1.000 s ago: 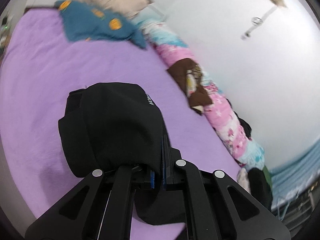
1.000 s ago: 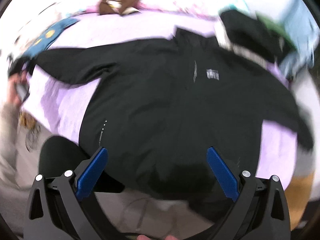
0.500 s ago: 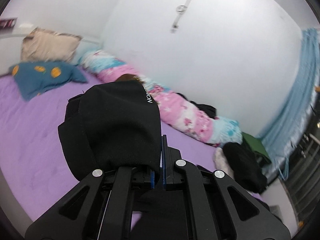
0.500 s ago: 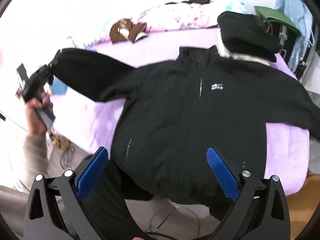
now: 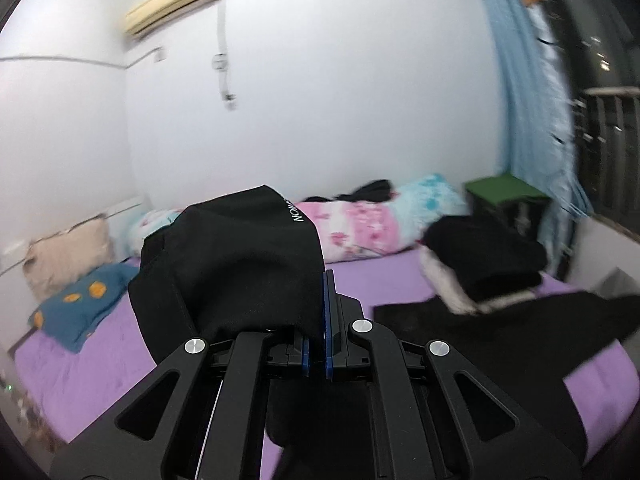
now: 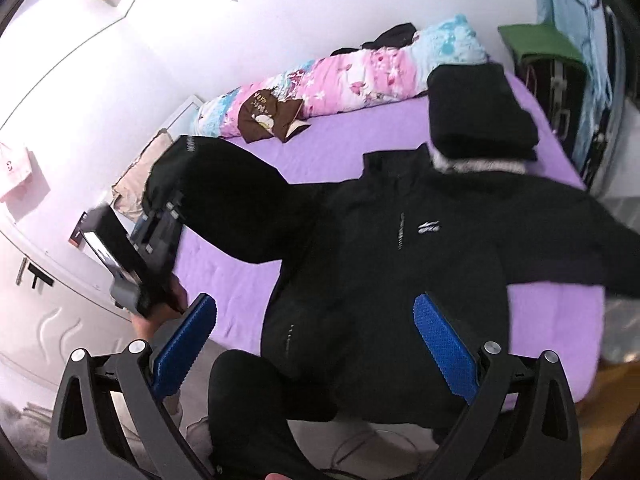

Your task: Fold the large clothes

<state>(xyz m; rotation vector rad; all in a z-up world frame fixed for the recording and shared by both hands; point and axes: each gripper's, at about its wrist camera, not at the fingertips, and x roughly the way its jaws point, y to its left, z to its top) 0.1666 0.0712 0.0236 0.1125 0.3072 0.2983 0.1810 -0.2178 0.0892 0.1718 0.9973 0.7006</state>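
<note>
A large black jacket [image 6: 384,264] lies front up on the purple bed [image 6: 360,140], its hem hanging over the near edge. My left gripper [image 5: 317,344] is shut on the cuff of the jacket's left sleeve [image 5: 236,264] and holds it lifted above the bed; it also shows in the right wrist view [image 6: 160,216] with the sleeve [image 6: 240,208] raised. My right gripper [image 6: 316,344] is open and empty, above the jacket's lower part.
A folded black garment [image 6: 480,120] lies on the bed by the jacket's collar. A pink floral quilt roll [image 6: 340,80] and a brown cushion [image 6: 268,116] line the wall. A blue pillow [image 5: 80,308] and beige pillow [image 5: 64,260] lie at the head. A green-topped box [image 6: 540,44] stands by the curtain.
My left gripper has lifted the sleeve cuff and swung it toward the jacket body. The right gripper has stayed open, with its view pulling back and steadying over the jacket.
</note>
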